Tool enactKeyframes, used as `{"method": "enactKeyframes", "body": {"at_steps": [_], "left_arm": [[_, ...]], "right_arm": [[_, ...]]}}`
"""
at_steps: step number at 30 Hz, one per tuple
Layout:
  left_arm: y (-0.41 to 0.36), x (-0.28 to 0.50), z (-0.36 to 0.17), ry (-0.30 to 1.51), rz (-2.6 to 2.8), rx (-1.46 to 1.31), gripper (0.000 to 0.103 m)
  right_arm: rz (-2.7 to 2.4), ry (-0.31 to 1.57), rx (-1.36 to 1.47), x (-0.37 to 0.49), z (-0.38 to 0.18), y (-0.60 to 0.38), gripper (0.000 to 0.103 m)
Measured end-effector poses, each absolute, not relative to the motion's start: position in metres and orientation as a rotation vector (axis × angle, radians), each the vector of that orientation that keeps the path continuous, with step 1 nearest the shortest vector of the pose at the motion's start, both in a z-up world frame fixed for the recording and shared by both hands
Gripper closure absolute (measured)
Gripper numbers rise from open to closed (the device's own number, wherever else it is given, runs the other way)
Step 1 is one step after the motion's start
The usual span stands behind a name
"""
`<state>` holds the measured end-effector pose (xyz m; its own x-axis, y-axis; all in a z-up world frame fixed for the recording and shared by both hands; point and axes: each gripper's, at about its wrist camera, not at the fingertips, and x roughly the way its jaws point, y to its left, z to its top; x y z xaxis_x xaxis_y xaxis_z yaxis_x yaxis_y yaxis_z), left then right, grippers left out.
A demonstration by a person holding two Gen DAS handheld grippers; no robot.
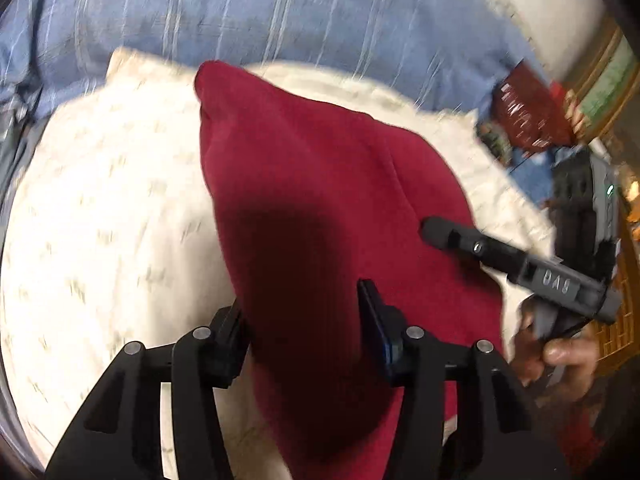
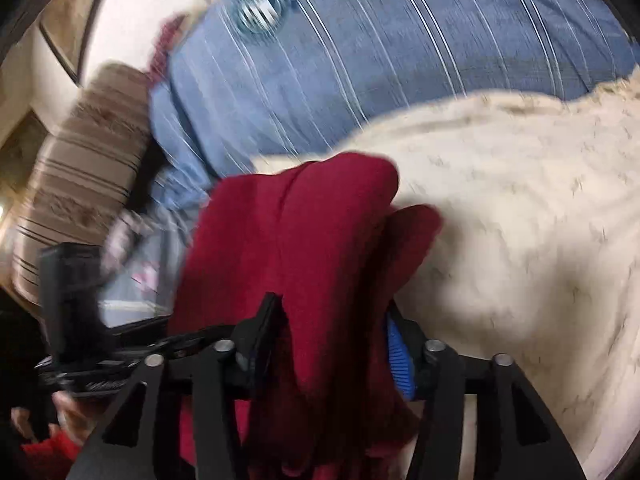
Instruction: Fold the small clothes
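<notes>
Both grippers are matte black with angular linkage arms and silver round pins, the left gripper (image 1: 304, 312) and right gripper (image 2: 332, 328) carrying blue ribbed pads (image 2: 398, 364), and a red sleeve (image 2: 50, 454) shows

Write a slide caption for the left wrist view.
Left gripper and right gripper hold a red garment over a cream blanket.

Left gripper (image 1: 304, 312), seen from its own wrist camera: both fingers angled downward, jaws partly closed and clamped on a fold of the red garment (image 1: 320, 184). Right gripper (image 2: 332, 332): likewise angled downward, blue-padded finger (image 2: 398, 364) and its partner pinching a bunched fold of the same cloth. A bare hand (image 1: 560, 356) grips the right gripper's handle.
</notes>
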<state>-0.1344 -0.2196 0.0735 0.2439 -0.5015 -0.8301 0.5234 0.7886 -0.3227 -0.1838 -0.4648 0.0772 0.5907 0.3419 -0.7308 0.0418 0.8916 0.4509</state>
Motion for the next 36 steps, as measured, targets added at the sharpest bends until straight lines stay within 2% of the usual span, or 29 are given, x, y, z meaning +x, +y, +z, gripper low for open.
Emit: {"method": "enactKeyframes", "body": {"at_steps": [2, 5, 8, 9, 12, 14, 16, 20, 23, 26, 29, 36], "left_arm": [[-0.209, -0.136, 0.064, 1.099, -0.669, -0.006, 0.045], [-0.201, -0.139, 0.073, 1.052, -0.627, -0.006, 0.041], [-0.201, -0.144, 0.079, 1.001, -0.587, 0.029, 0.034], [-0.204, -0.147, 0.079, 0.989, -0.576, 0.047, 0.034], [-0.208, -0.156, 0.078, 0.954, -0.542, 0.094, 0.033], [-0.209, -0.161, 0.078, 0.933, -0.533, 0.102, 0.027], [-0.207, -0.164, 0.081, 0.906, -0.505, 0.124, 0.027], [-0.205, -0.173, 0.096, 0.834, -0.465, 0.133, 0.027], [-0.202, -0.182, 0.107, 0.775, -0.442, 0.133, 0.025], [-0.199, -0.189, 0.114, 0.74, -0.428, 0.131, 0.024], [-0.194, -0.196, 0.121, 0.714, -0.407, 0.115, 0.02], [-0.185, -0.205, 0.134, 0.681, -0.377, 0.096, 0.018]], "right_arm": [[0.123, 0.906, 0.403, -0.193, 0.082, -0.467, 0.048], [0.144, 0.827, 0.388, -0.214, 0.111, -0.468, 0.049], [0.217, 0.768, 0.264, -0.23, 0.139, -0.441, 0.052], [0.25, 0.758, 0.241, -0.233, 0.14, -0.428, 0.057], [0.217, 0.858, 0.117, -0.227, 0.11, -0.398, 0.071], [0.135, 0.906, 0.058, -0.222, 0.081, -0.393, 0.07], [0.128, 0.866, 0.048, -0.226, 0.077, -0.393, 0.07], [0.15, 0.839, 0.125, -0.23, 0.104, -0.399, 0.064], [0.12, 0.792, 0.132, -0.24, 0.12, -0.405, 0.048], [0.097, 0.757, 0.142, -0.251, 0.13, -0.403, 0.045], [0.059, 0.731, 0.139, -0.253, 0.137, -0.402, 0.033], [0.041, 0.702, 0.137, -0.259, 0.147, -0.401, 0.028]]}}
